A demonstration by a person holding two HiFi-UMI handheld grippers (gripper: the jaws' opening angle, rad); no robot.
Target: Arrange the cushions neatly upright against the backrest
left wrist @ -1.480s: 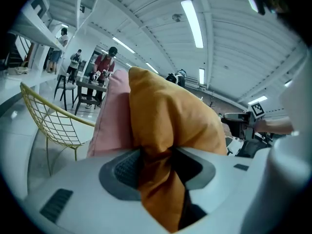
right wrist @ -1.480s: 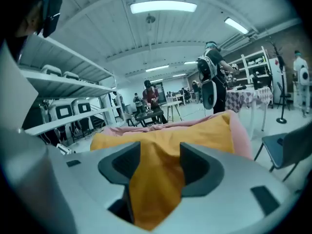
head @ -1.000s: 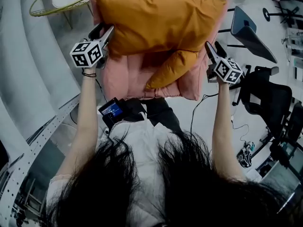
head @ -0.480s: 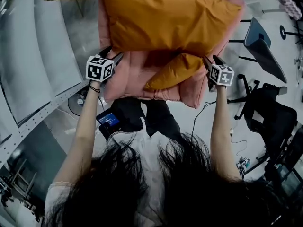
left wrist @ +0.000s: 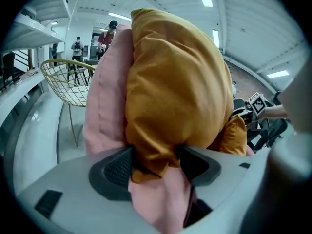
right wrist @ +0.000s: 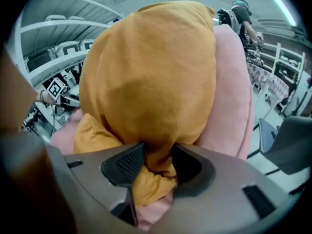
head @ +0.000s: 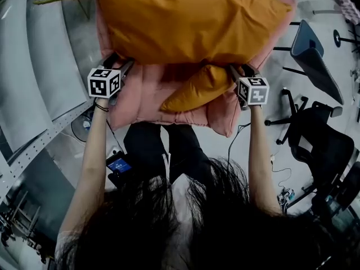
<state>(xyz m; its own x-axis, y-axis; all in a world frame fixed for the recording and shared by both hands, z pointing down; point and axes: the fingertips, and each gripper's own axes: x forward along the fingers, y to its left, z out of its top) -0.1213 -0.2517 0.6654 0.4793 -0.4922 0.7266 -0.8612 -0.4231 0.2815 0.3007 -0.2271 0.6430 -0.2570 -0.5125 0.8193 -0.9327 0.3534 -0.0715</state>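
Inspection finds the large mustard-orange fabric cushion (head: 191,21) held by its two lower corners, spread wide across the front of the pink padded armchair (head: 140,94). In both gripper views its back face lies against the pink backrest.

Left gripper (head: 122,65): its jaws have just been opening, yet a bunched corner of the large cushion (left wrist: 175,87) fills the gap and touches both pads. Pink fabric shows directly beneath that corner in the left gripper view. Grip is present, with the jaws standing fairly wide.

Right gripper (head: 236,72): its jaws have just been closing, and they now pinch the opposite corner of the large cushion (right wrist: 151,82). The orange fabric is squeezed to a narrow neck between the pads.

Small mustard-orange cushion (head: 194,89): it lies tilted on the pink seat, just under the large cushion's lower edge and between the two grippers, held by neither.

Surroundings: a yellow wire-frame chair (left wrist: 68,82) stands beyond the armchair on the person's left, and a black office chair (head: 320,134) stands to the right
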